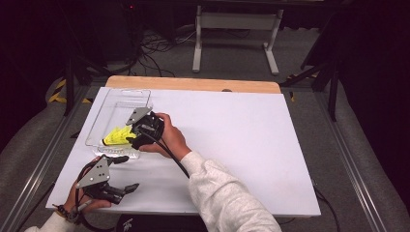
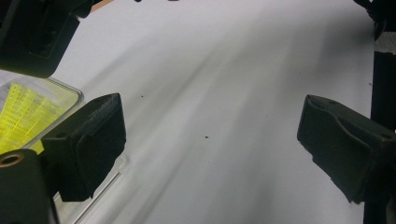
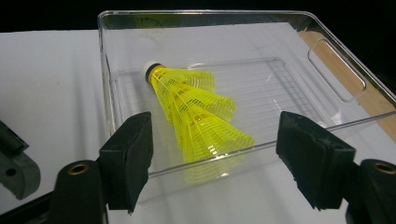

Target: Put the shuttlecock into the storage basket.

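Observation:
A clear plastic tray [image 1: 121, 92] stands on the left part of the white tabletop [image 1: 241, 135]. Inside it lie nested yellow shuttlecocks [image 1: 115, 137], on their side with the cork end [image 3: 150, 69] pointing to the tray's far side. My right gripper [image 1: 131, 139] hovers at the tray's near right corner. In the right gripper view its jaws [image 3: 212, 158] stand open just short of the tray wall [image 3: 205, 14], apart from the shuttlecocks [image 3: 196, 107]. My left gripper [image 1: 126, 172] is open over bare tabletop at the front left, with nothing between its fingers [image 2: 88, 144].
A wooden strip [image 1: 193, 83] runs along the table's far edge. Metal rails [image 1: 358, 159] flank the table on both sides. Behind it stand a white frame [image 1: 237, 21] and floor cables [image 1: 154, 46]. The tray's corner [image 2: 77, 93] sits just left of my left gripper.

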Action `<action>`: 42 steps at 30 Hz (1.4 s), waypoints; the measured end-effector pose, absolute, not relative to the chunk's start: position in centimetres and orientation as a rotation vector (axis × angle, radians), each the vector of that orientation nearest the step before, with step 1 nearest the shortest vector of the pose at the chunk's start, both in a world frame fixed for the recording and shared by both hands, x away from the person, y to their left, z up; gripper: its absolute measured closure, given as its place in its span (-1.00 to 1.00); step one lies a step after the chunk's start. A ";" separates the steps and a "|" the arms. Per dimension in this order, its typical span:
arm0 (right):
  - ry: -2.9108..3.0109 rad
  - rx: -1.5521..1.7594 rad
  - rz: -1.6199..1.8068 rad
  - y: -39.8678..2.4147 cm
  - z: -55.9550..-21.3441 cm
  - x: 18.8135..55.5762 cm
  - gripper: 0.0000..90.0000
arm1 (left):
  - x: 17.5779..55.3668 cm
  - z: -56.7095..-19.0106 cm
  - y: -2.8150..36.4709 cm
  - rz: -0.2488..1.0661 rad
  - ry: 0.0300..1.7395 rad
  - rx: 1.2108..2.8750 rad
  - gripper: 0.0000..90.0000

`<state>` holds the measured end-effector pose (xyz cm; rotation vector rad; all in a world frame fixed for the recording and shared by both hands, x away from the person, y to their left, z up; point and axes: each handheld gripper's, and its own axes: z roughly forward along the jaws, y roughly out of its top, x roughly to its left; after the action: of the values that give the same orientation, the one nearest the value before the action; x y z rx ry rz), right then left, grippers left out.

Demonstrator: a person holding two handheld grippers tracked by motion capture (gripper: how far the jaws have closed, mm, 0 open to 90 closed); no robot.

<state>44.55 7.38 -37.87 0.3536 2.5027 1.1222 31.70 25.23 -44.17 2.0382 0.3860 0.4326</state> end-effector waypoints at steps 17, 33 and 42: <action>2.421 0.415 1.107 4.1 -36.8 44.2 -0.65 | 31.8 -44.2 25.2 0.428 0.394 2.036 -0.81; 2.387 0.461 1.127 1.7 -36.0 44.0 -0.65 | 31.8 -44.2 25.2 0.433 0.393 2.032 -0.80; 2.369 0.464 1.121 0.6 -35.6 43.9 -0.65 | 31.9 -44.2 25.3 0.436 0.393 2.032 -0.81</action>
<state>43.86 0.61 -35.62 0.4638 2.3693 1.1206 31.92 25.29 -44.16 2.0324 0.3932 0.4364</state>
